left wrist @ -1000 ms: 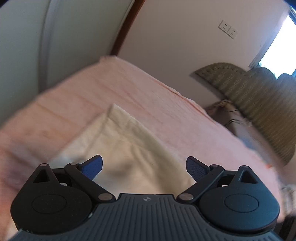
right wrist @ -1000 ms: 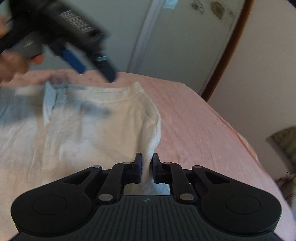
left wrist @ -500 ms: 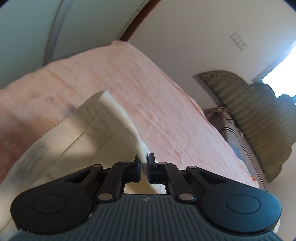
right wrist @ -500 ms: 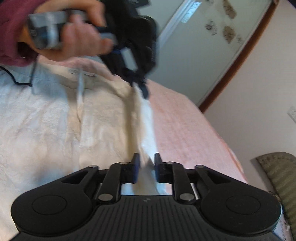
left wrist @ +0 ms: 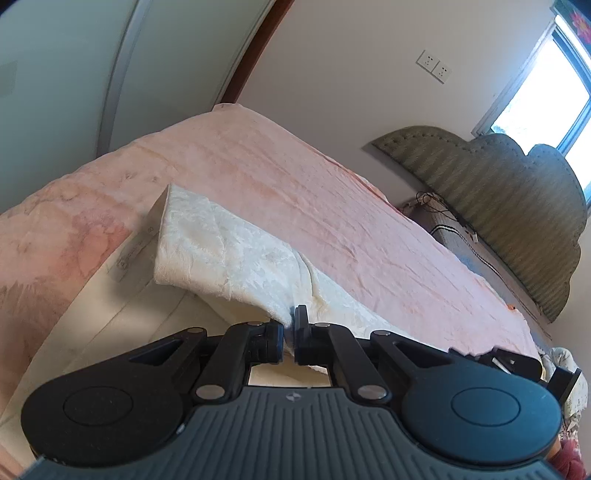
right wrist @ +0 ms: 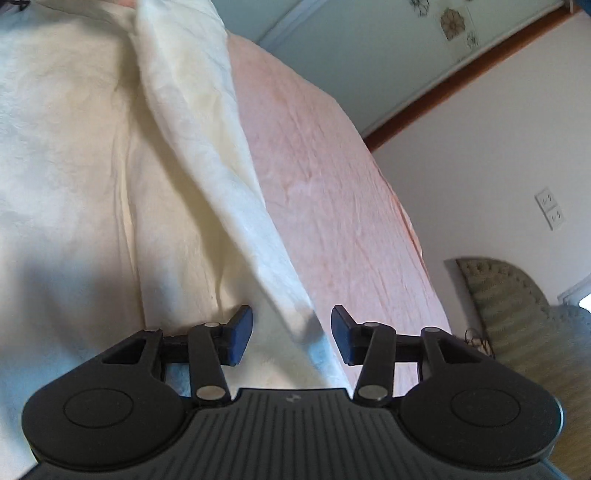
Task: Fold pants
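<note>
Left gripper [left wrist: 289, 334] jaws clamped on cream pants [left wrist: 229, 254] edge, lifted over pink bed [left wrist: 332, 206]. Right gripper [right wrist: 291, 334] jaws apart, closing, fabric fold between them unpinched.

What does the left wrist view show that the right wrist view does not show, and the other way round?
Only the left wrist view: the left gripper shut on a lifted edge of the cream pants, a window and a label on the pants.
Only the right wrist view: the right gripper, its jaws apart and closing with pants fabric between them, and flower stickers.
Both: the pants, the pink bedsheet, the padded headboard and wall sockets.
</note>
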### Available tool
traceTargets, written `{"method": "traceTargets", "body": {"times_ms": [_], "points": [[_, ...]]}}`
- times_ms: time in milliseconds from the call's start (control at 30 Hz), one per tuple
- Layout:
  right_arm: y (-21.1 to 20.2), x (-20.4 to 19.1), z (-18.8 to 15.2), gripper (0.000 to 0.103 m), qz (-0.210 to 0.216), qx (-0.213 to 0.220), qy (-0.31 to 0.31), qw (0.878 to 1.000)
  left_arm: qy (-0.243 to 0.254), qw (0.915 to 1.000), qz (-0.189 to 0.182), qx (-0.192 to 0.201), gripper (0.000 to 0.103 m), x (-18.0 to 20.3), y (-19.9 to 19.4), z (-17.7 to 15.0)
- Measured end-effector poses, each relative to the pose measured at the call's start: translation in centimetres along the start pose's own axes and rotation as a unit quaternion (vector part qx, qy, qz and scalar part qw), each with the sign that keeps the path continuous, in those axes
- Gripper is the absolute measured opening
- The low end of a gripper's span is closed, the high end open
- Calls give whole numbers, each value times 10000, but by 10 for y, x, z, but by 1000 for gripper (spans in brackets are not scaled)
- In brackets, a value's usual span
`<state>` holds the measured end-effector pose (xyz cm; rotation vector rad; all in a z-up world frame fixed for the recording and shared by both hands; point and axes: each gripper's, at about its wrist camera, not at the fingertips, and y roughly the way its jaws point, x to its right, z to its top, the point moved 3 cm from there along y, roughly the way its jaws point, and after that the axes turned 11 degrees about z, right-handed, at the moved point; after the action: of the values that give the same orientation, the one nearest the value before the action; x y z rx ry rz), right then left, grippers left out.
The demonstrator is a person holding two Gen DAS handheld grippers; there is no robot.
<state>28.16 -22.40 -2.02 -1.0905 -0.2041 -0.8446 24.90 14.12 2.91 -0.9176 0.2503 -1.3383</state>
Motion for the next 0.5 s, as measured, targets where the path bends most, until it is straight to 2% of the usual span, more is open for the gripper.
{"method": "traceTargets", "body": {"times_ms": [33,200,267,400,500], "points": [[-1,1,-1,10,-60,-16,185,9998,-45,10000,2,16,3,-4,-4,-1],[-50,-19,-5,7,-102,342,656,9972,-23,9999,-48,130,3,-19,-34,-9],[-81,-42,-5,7,47,515,816,9953,-22,9999,-79,87,3,-30,-46,-15],[-130,-92,-8,7,339,712,960,9923,-60,9998,-98,-143,3,-55,-63,-38],[-144,-122,-15,6,545,694,1053,9905,3,9992,75,-394,3,-70,-61,-60]]}}
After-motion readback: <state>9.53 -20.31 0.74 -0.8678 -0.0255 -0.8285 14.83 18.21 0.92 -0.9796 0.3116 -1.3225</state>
